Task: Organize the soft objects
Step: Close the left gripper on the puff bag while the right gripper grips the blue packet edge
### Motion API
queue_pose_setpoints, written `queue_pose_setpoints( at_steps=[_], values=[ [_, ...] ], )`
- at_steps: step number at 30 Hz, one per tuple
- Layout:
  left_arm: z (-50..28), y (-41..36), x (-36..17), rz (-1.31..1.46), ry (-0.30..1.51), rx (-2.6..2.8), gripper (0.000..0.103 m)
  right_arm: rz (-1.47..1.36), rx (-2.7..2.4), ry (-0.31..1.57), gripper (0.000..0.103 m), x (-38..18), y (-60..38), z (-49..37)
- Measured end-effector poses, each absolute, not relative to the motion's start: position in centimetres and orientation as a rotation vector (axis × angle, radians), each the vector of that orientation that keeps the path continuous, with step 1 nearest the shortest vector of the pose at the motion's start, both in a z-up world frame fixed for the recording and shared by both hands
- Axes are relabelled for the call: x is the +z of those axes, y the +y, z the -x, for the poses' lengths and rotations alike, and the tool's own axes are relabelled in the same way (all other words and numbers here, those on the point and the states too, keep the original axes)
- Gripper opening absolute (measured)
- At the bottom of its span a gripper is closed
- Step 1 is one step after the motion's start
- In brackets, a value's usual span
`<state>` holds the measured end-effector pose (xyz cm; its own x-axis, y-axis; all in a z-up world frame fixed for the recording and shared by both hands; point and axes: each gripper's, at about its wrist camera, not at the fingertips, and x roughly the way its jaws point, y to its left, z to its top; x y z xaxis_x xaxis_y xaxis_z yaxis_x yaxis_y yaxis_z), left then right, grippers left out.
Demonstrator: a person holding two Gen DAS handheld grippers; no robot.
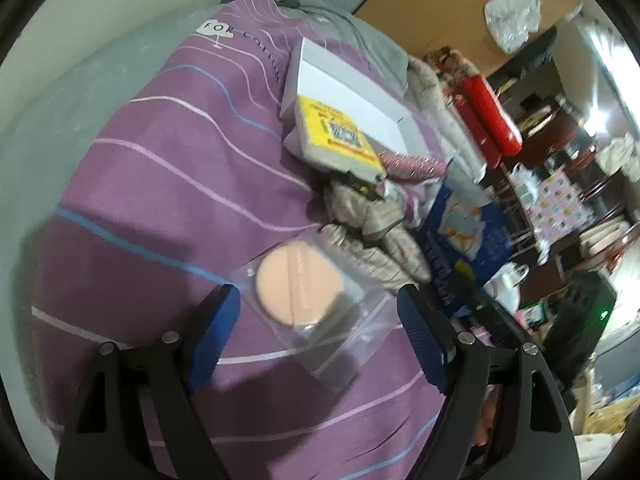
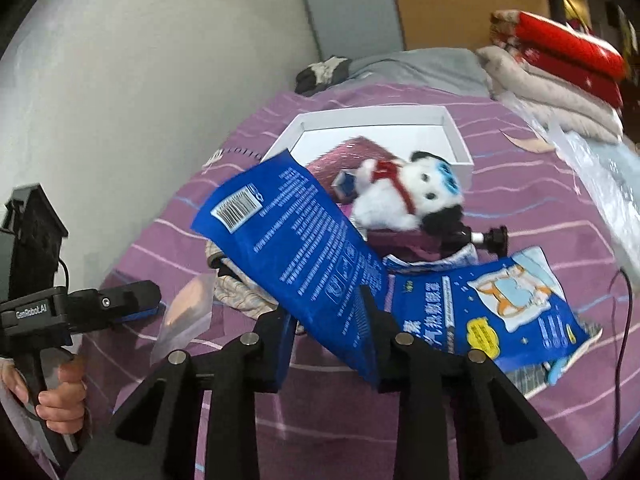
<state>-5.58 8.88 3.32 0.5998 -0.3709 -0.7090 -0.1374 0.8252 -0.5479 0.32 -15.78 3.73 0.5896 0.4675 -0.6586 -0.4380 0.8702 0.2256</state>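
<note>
On the purple striped bedcover [image 1: 160, 168] lies a peach powder puff in a clear bag [image 1: 300, 288]. My left gripper [image 1: 314, 296] stands open around it, pads apart from the bag. The right gripper [image 2: 328, 312] is shut on a blue packet [image 2: 296, 240], which it holds tilted above the bed. In the right wrist view, the left gripper [image 2: 150, 300] shows at the left edge, next to the puff bag [image 2: 188, 308]. A white and black plush toy [image 2: 408, 196] lies against the white box [image 2: 376, 114].
A yellow pack [image 1: 336, 136] leans on the white box [image 1: 360, 100]. A beige quilted item [image 1: 372, 236] and a second blue packet [image 2: 480, 304] lie on the bed. Folded red and beige bedding [image 2: 560, 72] is stacked at the far right. A wall borders the left side.
</note>
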Motion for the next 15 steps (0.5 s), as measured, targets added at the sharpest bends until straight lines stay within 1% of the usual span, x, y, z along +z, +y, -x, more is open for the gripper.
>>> queue_pose_setpoints(
  at_steps=[2, 7, 10, 11, 12, 13, 15],
  values=[
    [5.3, 8.2, 3.2, 0.547, 0.963, -0.116, 0.081, -0.048, 0.524, 0.78, 0.024, 3.7, -16.0, -0.3],
    [4.9, 6.5, 2.6, 0.429, 0.974, -0.065, 0.079, -0.018, 0.509, 0.766, 0.023, 3.7, -15.8, -0.1],
    [4.5, 5.8, 2.1, 0.394, 0.974, -0.048, 0.07, 0.01, 0.507, 0.755, 0.023, 3.5, -15.6, 0.3],
    [4.4, 5.7, 2.0, 0.388, 0.973, -0.05, 0.061, 0.017, 0.506, 0.754, 0.023, 3.5, -15.5, 0.4],
    [4.4, 5.6, 2.0, 0.383, 0.972, -0.043, 0.055, 0.019, 0.504, 0.751, 0.023, 3.5, -15.5, 0.5],
    [4.5, 5.6, 2.0, 0.383, 0.971, -0.043, 0.054, 0.018, 0.503, 0.75, 0.023, 3.5, -15.6, 0.5],
    [4.5, 5.8, 1.9, 0.4, 0.969, -0.051, 0.049, 0.014, 0.502, 0.749, 0.023, 3.5, -15.7, 0.5]
  ],
)
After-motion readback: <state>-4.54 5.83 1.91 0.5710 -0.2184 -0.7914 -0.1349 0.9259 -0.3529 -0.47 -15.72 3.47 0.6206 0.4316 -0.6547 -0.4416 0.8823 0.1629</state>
